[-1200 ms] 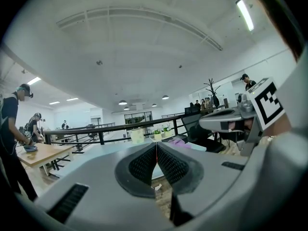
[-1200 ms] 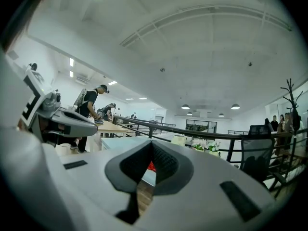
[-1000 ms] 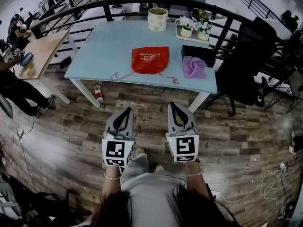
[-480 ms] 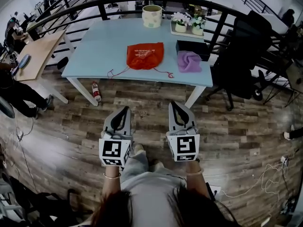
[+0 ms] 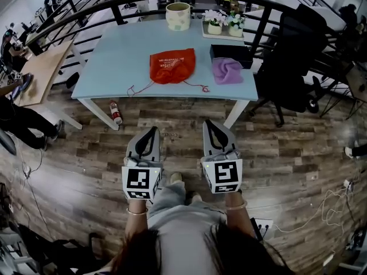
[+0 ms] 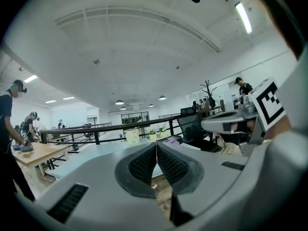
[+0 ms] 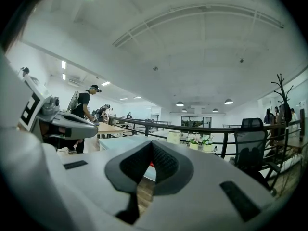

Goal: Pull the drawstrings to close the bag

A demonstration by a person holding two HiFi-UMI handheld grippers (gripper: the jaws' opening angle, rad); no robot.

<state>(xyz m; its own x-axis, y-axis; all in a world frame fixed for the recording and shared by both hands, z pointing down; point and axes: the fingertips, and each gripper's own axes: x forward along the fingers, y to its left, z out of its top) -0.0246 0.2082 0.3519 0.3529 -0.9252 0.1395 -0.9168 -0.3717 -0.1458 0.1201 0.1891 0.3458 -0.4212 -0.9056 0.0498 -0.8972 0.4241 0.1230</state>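
— Jaws, both sides: left gripper (image 5: 152, 135) pressed tip to tip with nothing between; right gripper (image 5: 210, 127) likewise closed and empty. Both hover side by side over the wooden floor (image 5: 180, 145), pointing toward 12 o'clock.

— Noted. Bag?

— Orange bag (image 5: 172, 66) lies flat on the blue table (image 5: 114, 56), at 12 o'clock from the person and well apart from both grippers. Left drawstring (image 5: 140, 87) trails toward the bag's 7 o'clock and right drawstring (image 5: 202, 86) toward 5. Both lie slack near the table's front edge. Purple cloth (image 5: 227, 70) sits just beside the bag at 3 o'clock.

— Mouth cinched or open?

— Cannot tell; too small from here. Slack cords fit a bag waiting to be drawn shut, and equally one already pulled and let go.

— Step in hand, then?

— Judgement only: neither gripper is on the bag. Nothing on the table is within reach from there. Any work on the cords would need the grippers brought up to the table edge and the jaws parted. Thin cords lying flat would be a fiddly pinch.
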